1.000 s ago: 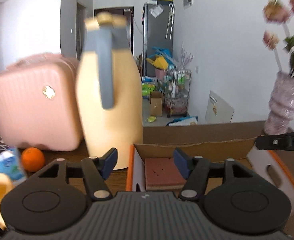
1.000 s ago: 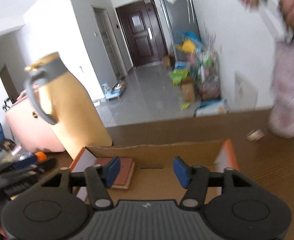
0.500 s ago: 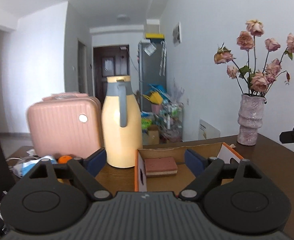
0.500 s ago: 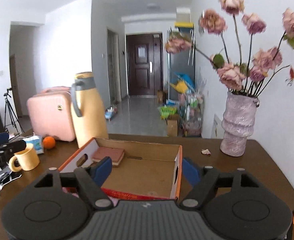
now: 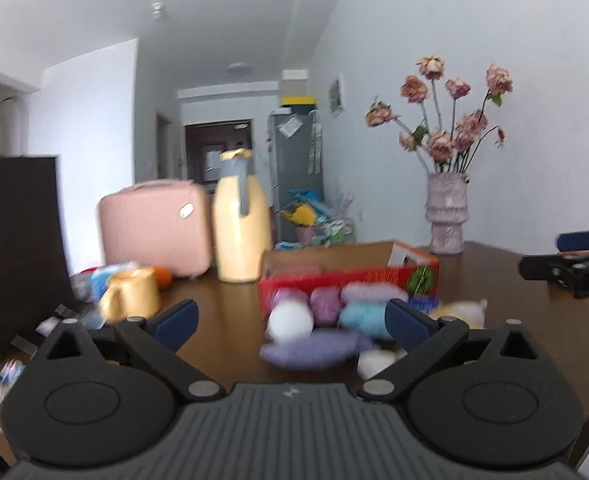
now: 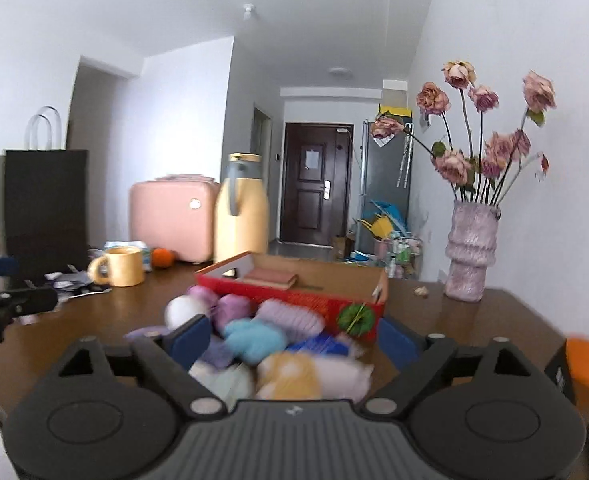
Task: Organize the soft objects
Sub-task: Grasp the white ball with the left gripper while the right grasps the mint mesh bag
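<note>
Grippers are pulling back from the cardboard box (image 6: 294, 276), bringing the soft toys (image 6: 254, 336) heaped in front of it on the table (image 6: 474, 320) into view. Left gripper (image 5: 290, 320) and right gripper (image 6: 290, 340) are both hanging wide open, gripping nothing; sorting is seemingly just beginning.

Bright, even daylight; fisheye-bent edges; the near soft toys (image 5: 314, 348) are motion-blurred.

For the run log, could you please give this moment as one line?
left gripper: open, empty | right gripper: open, empty | soft toys: piled on table before cardboard box | box holds one pink pad
</note>
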Available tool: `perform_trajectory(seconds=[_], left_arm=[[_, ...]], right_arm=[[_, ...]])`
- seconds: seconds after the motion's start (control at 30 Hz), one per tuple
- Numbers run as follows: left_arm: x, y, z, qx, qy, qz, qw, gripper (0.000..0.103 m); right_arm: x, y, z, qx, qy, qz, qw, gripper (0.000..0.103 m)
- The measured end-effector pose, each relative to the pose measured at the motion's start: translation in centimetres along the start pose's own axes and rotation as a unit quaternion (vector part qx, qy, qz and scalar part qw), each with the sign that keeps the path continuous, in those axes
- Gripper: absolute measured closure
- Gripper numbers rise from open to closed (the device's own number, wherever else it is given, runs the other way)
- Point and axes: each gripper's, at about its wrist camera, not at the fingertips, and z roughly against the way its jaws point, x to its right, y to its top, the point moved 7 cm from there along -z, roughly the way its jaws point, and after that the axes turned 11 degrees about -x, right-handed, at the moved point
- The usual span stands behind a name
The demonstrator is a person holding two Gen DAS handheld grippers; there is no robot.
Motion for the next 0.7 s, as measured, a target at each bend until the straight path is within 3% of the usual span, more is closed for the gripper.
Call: perform_trajectory(seconds=[0.07, 0.17, 0.27, 0.37, 0.57, 0.7], left_arm=[[-0.1, -1.9, 1.3, -0.011, 0.0, 0.011, 0.9999, 0.001], [-0.2, -4.3, 2.8, -0.032, -0.012, 0.012, 0.9993, 0.0], [-0.1, -5.0, 2.9, -0.033, -0.001, -0.016, 0.9993, 0.0], [-0.5, -5.1, 2.1, -0.041, 0.001, -0.008, 0.9991, 0.0], [-0.6, -5.5, 0.4, -0.055, -0.002, 0.005, 0.9985, 0.0], [-0.5, -5.8, -1.5, -0.073, -0.008, 0.008, 0.9973, 0.0]], right_arm=[[-1.1, -2.6, 1.6, 0.006, 0.003, -0.012, 1.0, 0.0], [-2.4, -5.8, 3.0, 0.001, -0.028, -0.026, 0.999, 0.0], [-3.6, -7.9, 3.7, 0.015, -0.031, -0.028, 0.999, 0.0], [-4.6, -8.1, 3.5, 0.018, -0.028, -0.01, 0.999, 0.0], [-4.4, -7.9, 2.4, 0.006, -0.018, -0.032, 0.999, 0.002], [-4.8, -7.7, 0.6, -0.021, -0.007, -0.024, 0.999, 0.013]])
